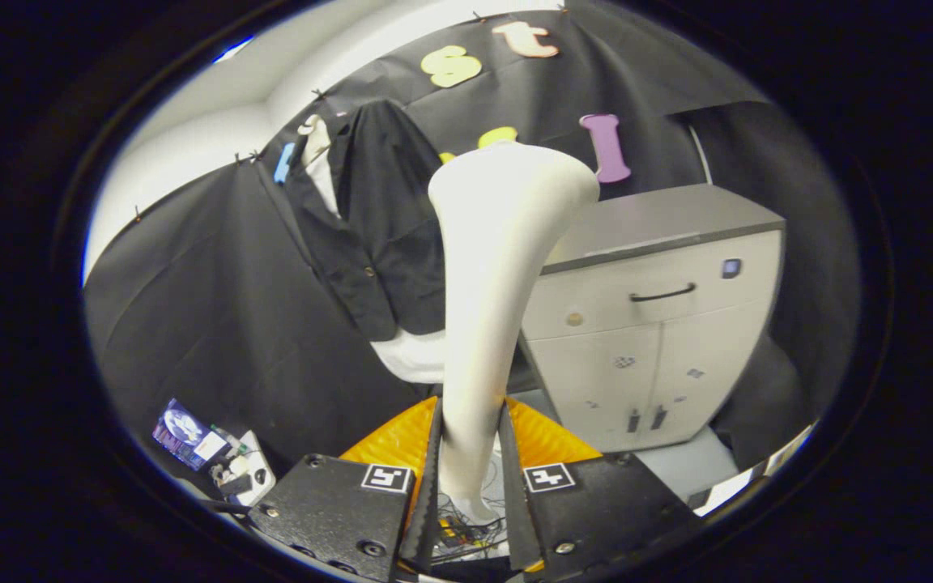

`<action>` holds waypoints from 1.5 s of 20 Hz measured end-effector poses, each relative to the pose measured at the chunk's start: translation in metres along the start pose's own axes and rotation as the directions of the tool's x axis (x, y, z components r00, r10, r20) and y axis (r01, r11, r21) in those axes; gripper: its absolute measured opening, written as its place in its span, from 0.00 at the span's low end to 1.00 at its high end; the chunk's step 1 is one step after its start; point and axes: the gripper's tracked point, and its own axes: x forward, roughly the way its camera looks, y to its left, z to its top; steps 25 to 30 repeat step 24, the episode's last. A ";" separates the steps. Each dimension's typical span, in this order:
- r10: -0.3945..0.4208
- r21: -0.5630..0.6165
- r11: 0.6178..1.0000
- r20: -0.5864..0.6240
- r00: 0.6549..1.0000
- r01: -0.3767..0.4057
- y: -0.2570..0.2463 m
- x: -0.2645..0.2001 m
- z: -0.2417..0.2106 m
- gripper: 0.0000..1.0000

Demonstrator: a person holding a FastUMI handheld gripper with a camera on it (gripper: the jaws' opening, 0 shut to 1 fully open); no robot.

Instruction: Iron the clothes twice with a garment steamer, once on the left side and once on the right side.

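Your tongs (pixel 470 453) grip the white, smooth plastic garment steamer (pixel 492 291) by its narrow handle.
Both fingers press its sides, and its wide head rises ahead of them. The black button-front shirt (pixel 381 235) hangs beyond it, to the left; a pale grey cabinet with a dark handle (pixel 653 324) stands to the right.

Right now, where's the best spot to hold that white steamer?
Where the gripper already has it: the garment steamer has a slim lower handle, narrow enough to fit between both fingers, one pressing each side. The wide flared head on top would be too broad, and it must face the black shirt.
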 end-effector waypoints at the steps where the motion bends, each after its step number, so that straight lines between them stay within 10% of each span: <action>1: -0.020 0.009 1.000 0.018 1.000 0.020 -0.015 -0.015 -0.002 0.38; 17: -0.177 0.086 0.983 0.211 0.961 0.162 -0.099 -0.139 -0.024 0.37; 30: -0.219 0.022 0.975 0.251 0.943 0.220 -0.102 -0.152 -0.024 0.38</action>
